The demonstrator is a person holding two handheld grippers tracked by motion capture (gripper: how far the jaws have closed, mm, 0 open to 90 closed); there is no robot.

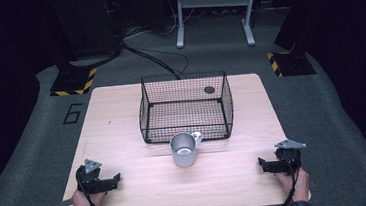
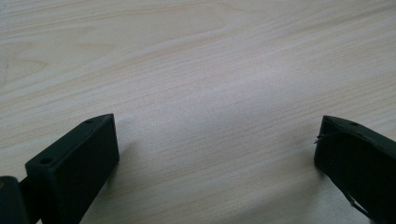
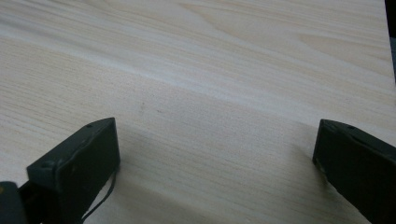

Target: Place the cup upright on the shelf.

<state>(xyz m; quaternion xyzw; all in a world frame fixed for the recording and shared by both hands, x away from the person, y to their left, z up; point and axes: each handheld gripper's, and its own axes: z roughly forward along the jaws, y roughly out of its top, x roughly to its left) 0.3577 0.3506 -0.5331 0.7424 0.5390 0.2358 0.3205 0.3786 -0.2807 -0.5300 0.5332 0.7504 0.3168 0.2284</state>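
The cup [image 1: 184,149] stood mid-surface, just near of the basket [image 1: 185,107], its handle pointing far-right. It looked like light, stiff, slick metal, so I judged the handle or rim the best hold. My left gripper [image 1: 113,180] and right gripper [image 1: 262,164] rested at the near corners, both spread wide, empty.

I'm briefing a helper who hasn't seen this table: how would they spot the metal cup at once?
Start at the pale wooden table and find the black wire basket standing at its middle. Just in front of the basket's near wall, toward the person, stands the metal cup. It is the one shiny silver thing there, upright and open-topped, its handle pointing toward the basket.
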